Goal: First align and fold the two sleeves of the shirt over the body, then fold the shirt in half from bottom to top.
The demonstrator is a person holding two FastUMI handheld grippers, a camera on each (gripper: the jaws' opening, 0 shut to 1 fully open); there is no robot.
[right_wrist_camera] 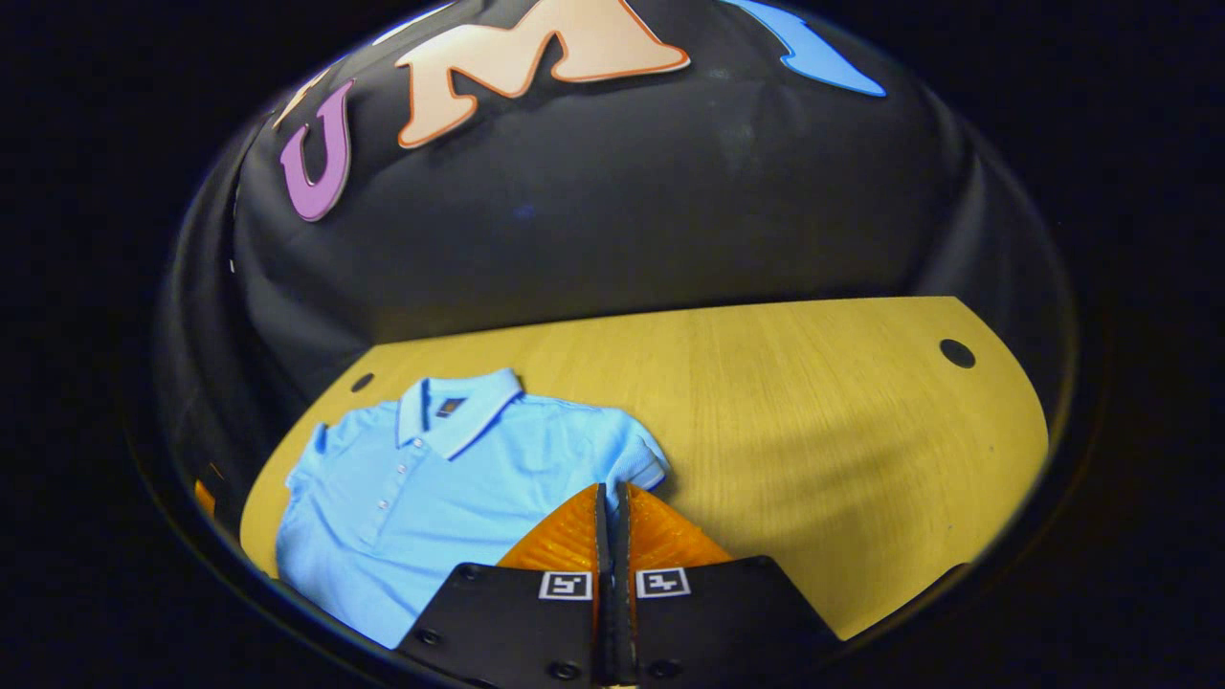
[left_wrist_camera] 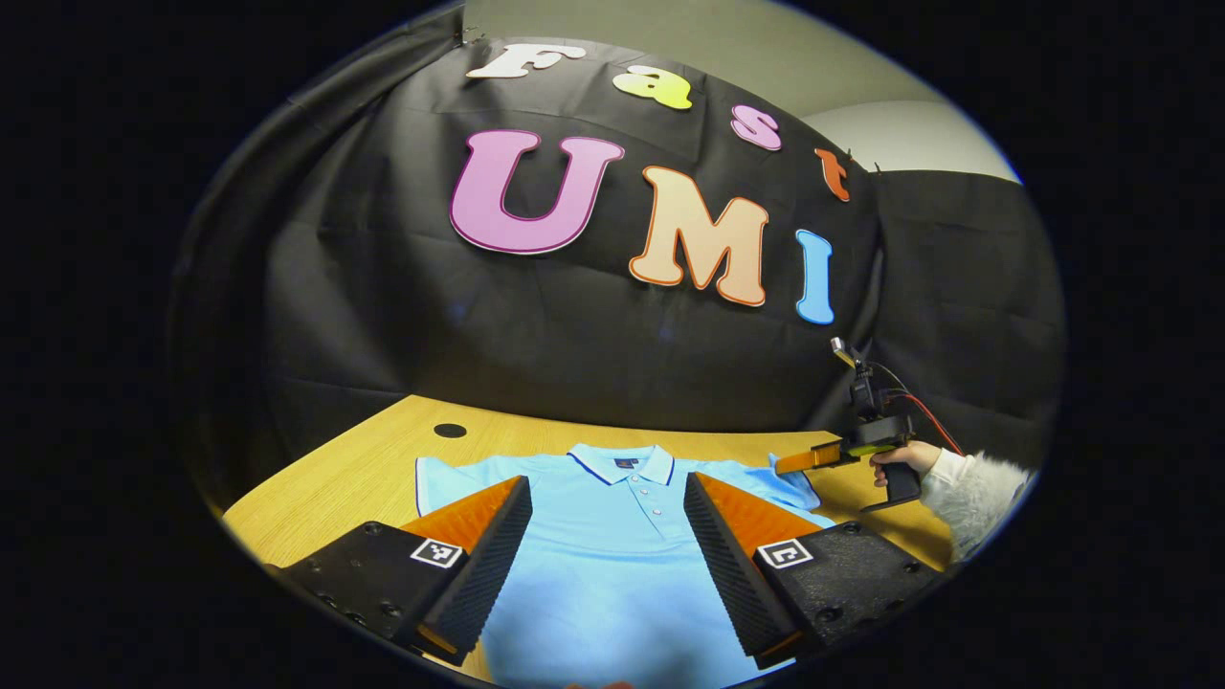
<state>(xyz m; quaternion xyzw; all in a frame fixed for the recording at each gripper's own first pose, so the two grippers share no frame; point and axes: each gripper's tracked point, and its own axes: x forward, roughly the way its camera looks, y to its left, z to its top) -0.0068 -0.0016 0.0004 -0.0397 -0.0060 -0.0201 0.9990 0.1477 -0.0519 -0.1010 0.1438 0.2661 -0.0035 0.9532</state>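
A light blue polo shirt [left_wrist_camera: 612, 565] lies flat and face up on the wooden table [left_wrist_camera: 335, 478], collar toward the far wall, both short sleeves spread out. My left gripper [left_wrist_camera: 608, 483] stands open above the shirt's body, its fingers wide apart with nothing between them. Off to the right, a hand [left_wrist_camera: 900, 457] holds my right gripper [left_wrist_camera: 809, 461] just above the shirt's right sleeve [left_wrist_camera: 794, 486]. In the right gripper view the shirt [right_wrist_camera: 431, 488] lies to the left, and my right gripper [right_wrist_camera: 610, 490] is shut beside that sleeve [right_wrist_camera: 641, 459], with no cloth seen between the fingers.
The table has round cable holes [left_wrist_camera: 450, 431] [right_wrist_camera: 957, 353] near its far corners. Bare wood [right_wrist_camera: 813, 431] stretches to the right of the shirt. The black cloth wall stands right behind the table. A fluffy white cuff [left_wrist_camera: 976, 493] covers the person's wrist.
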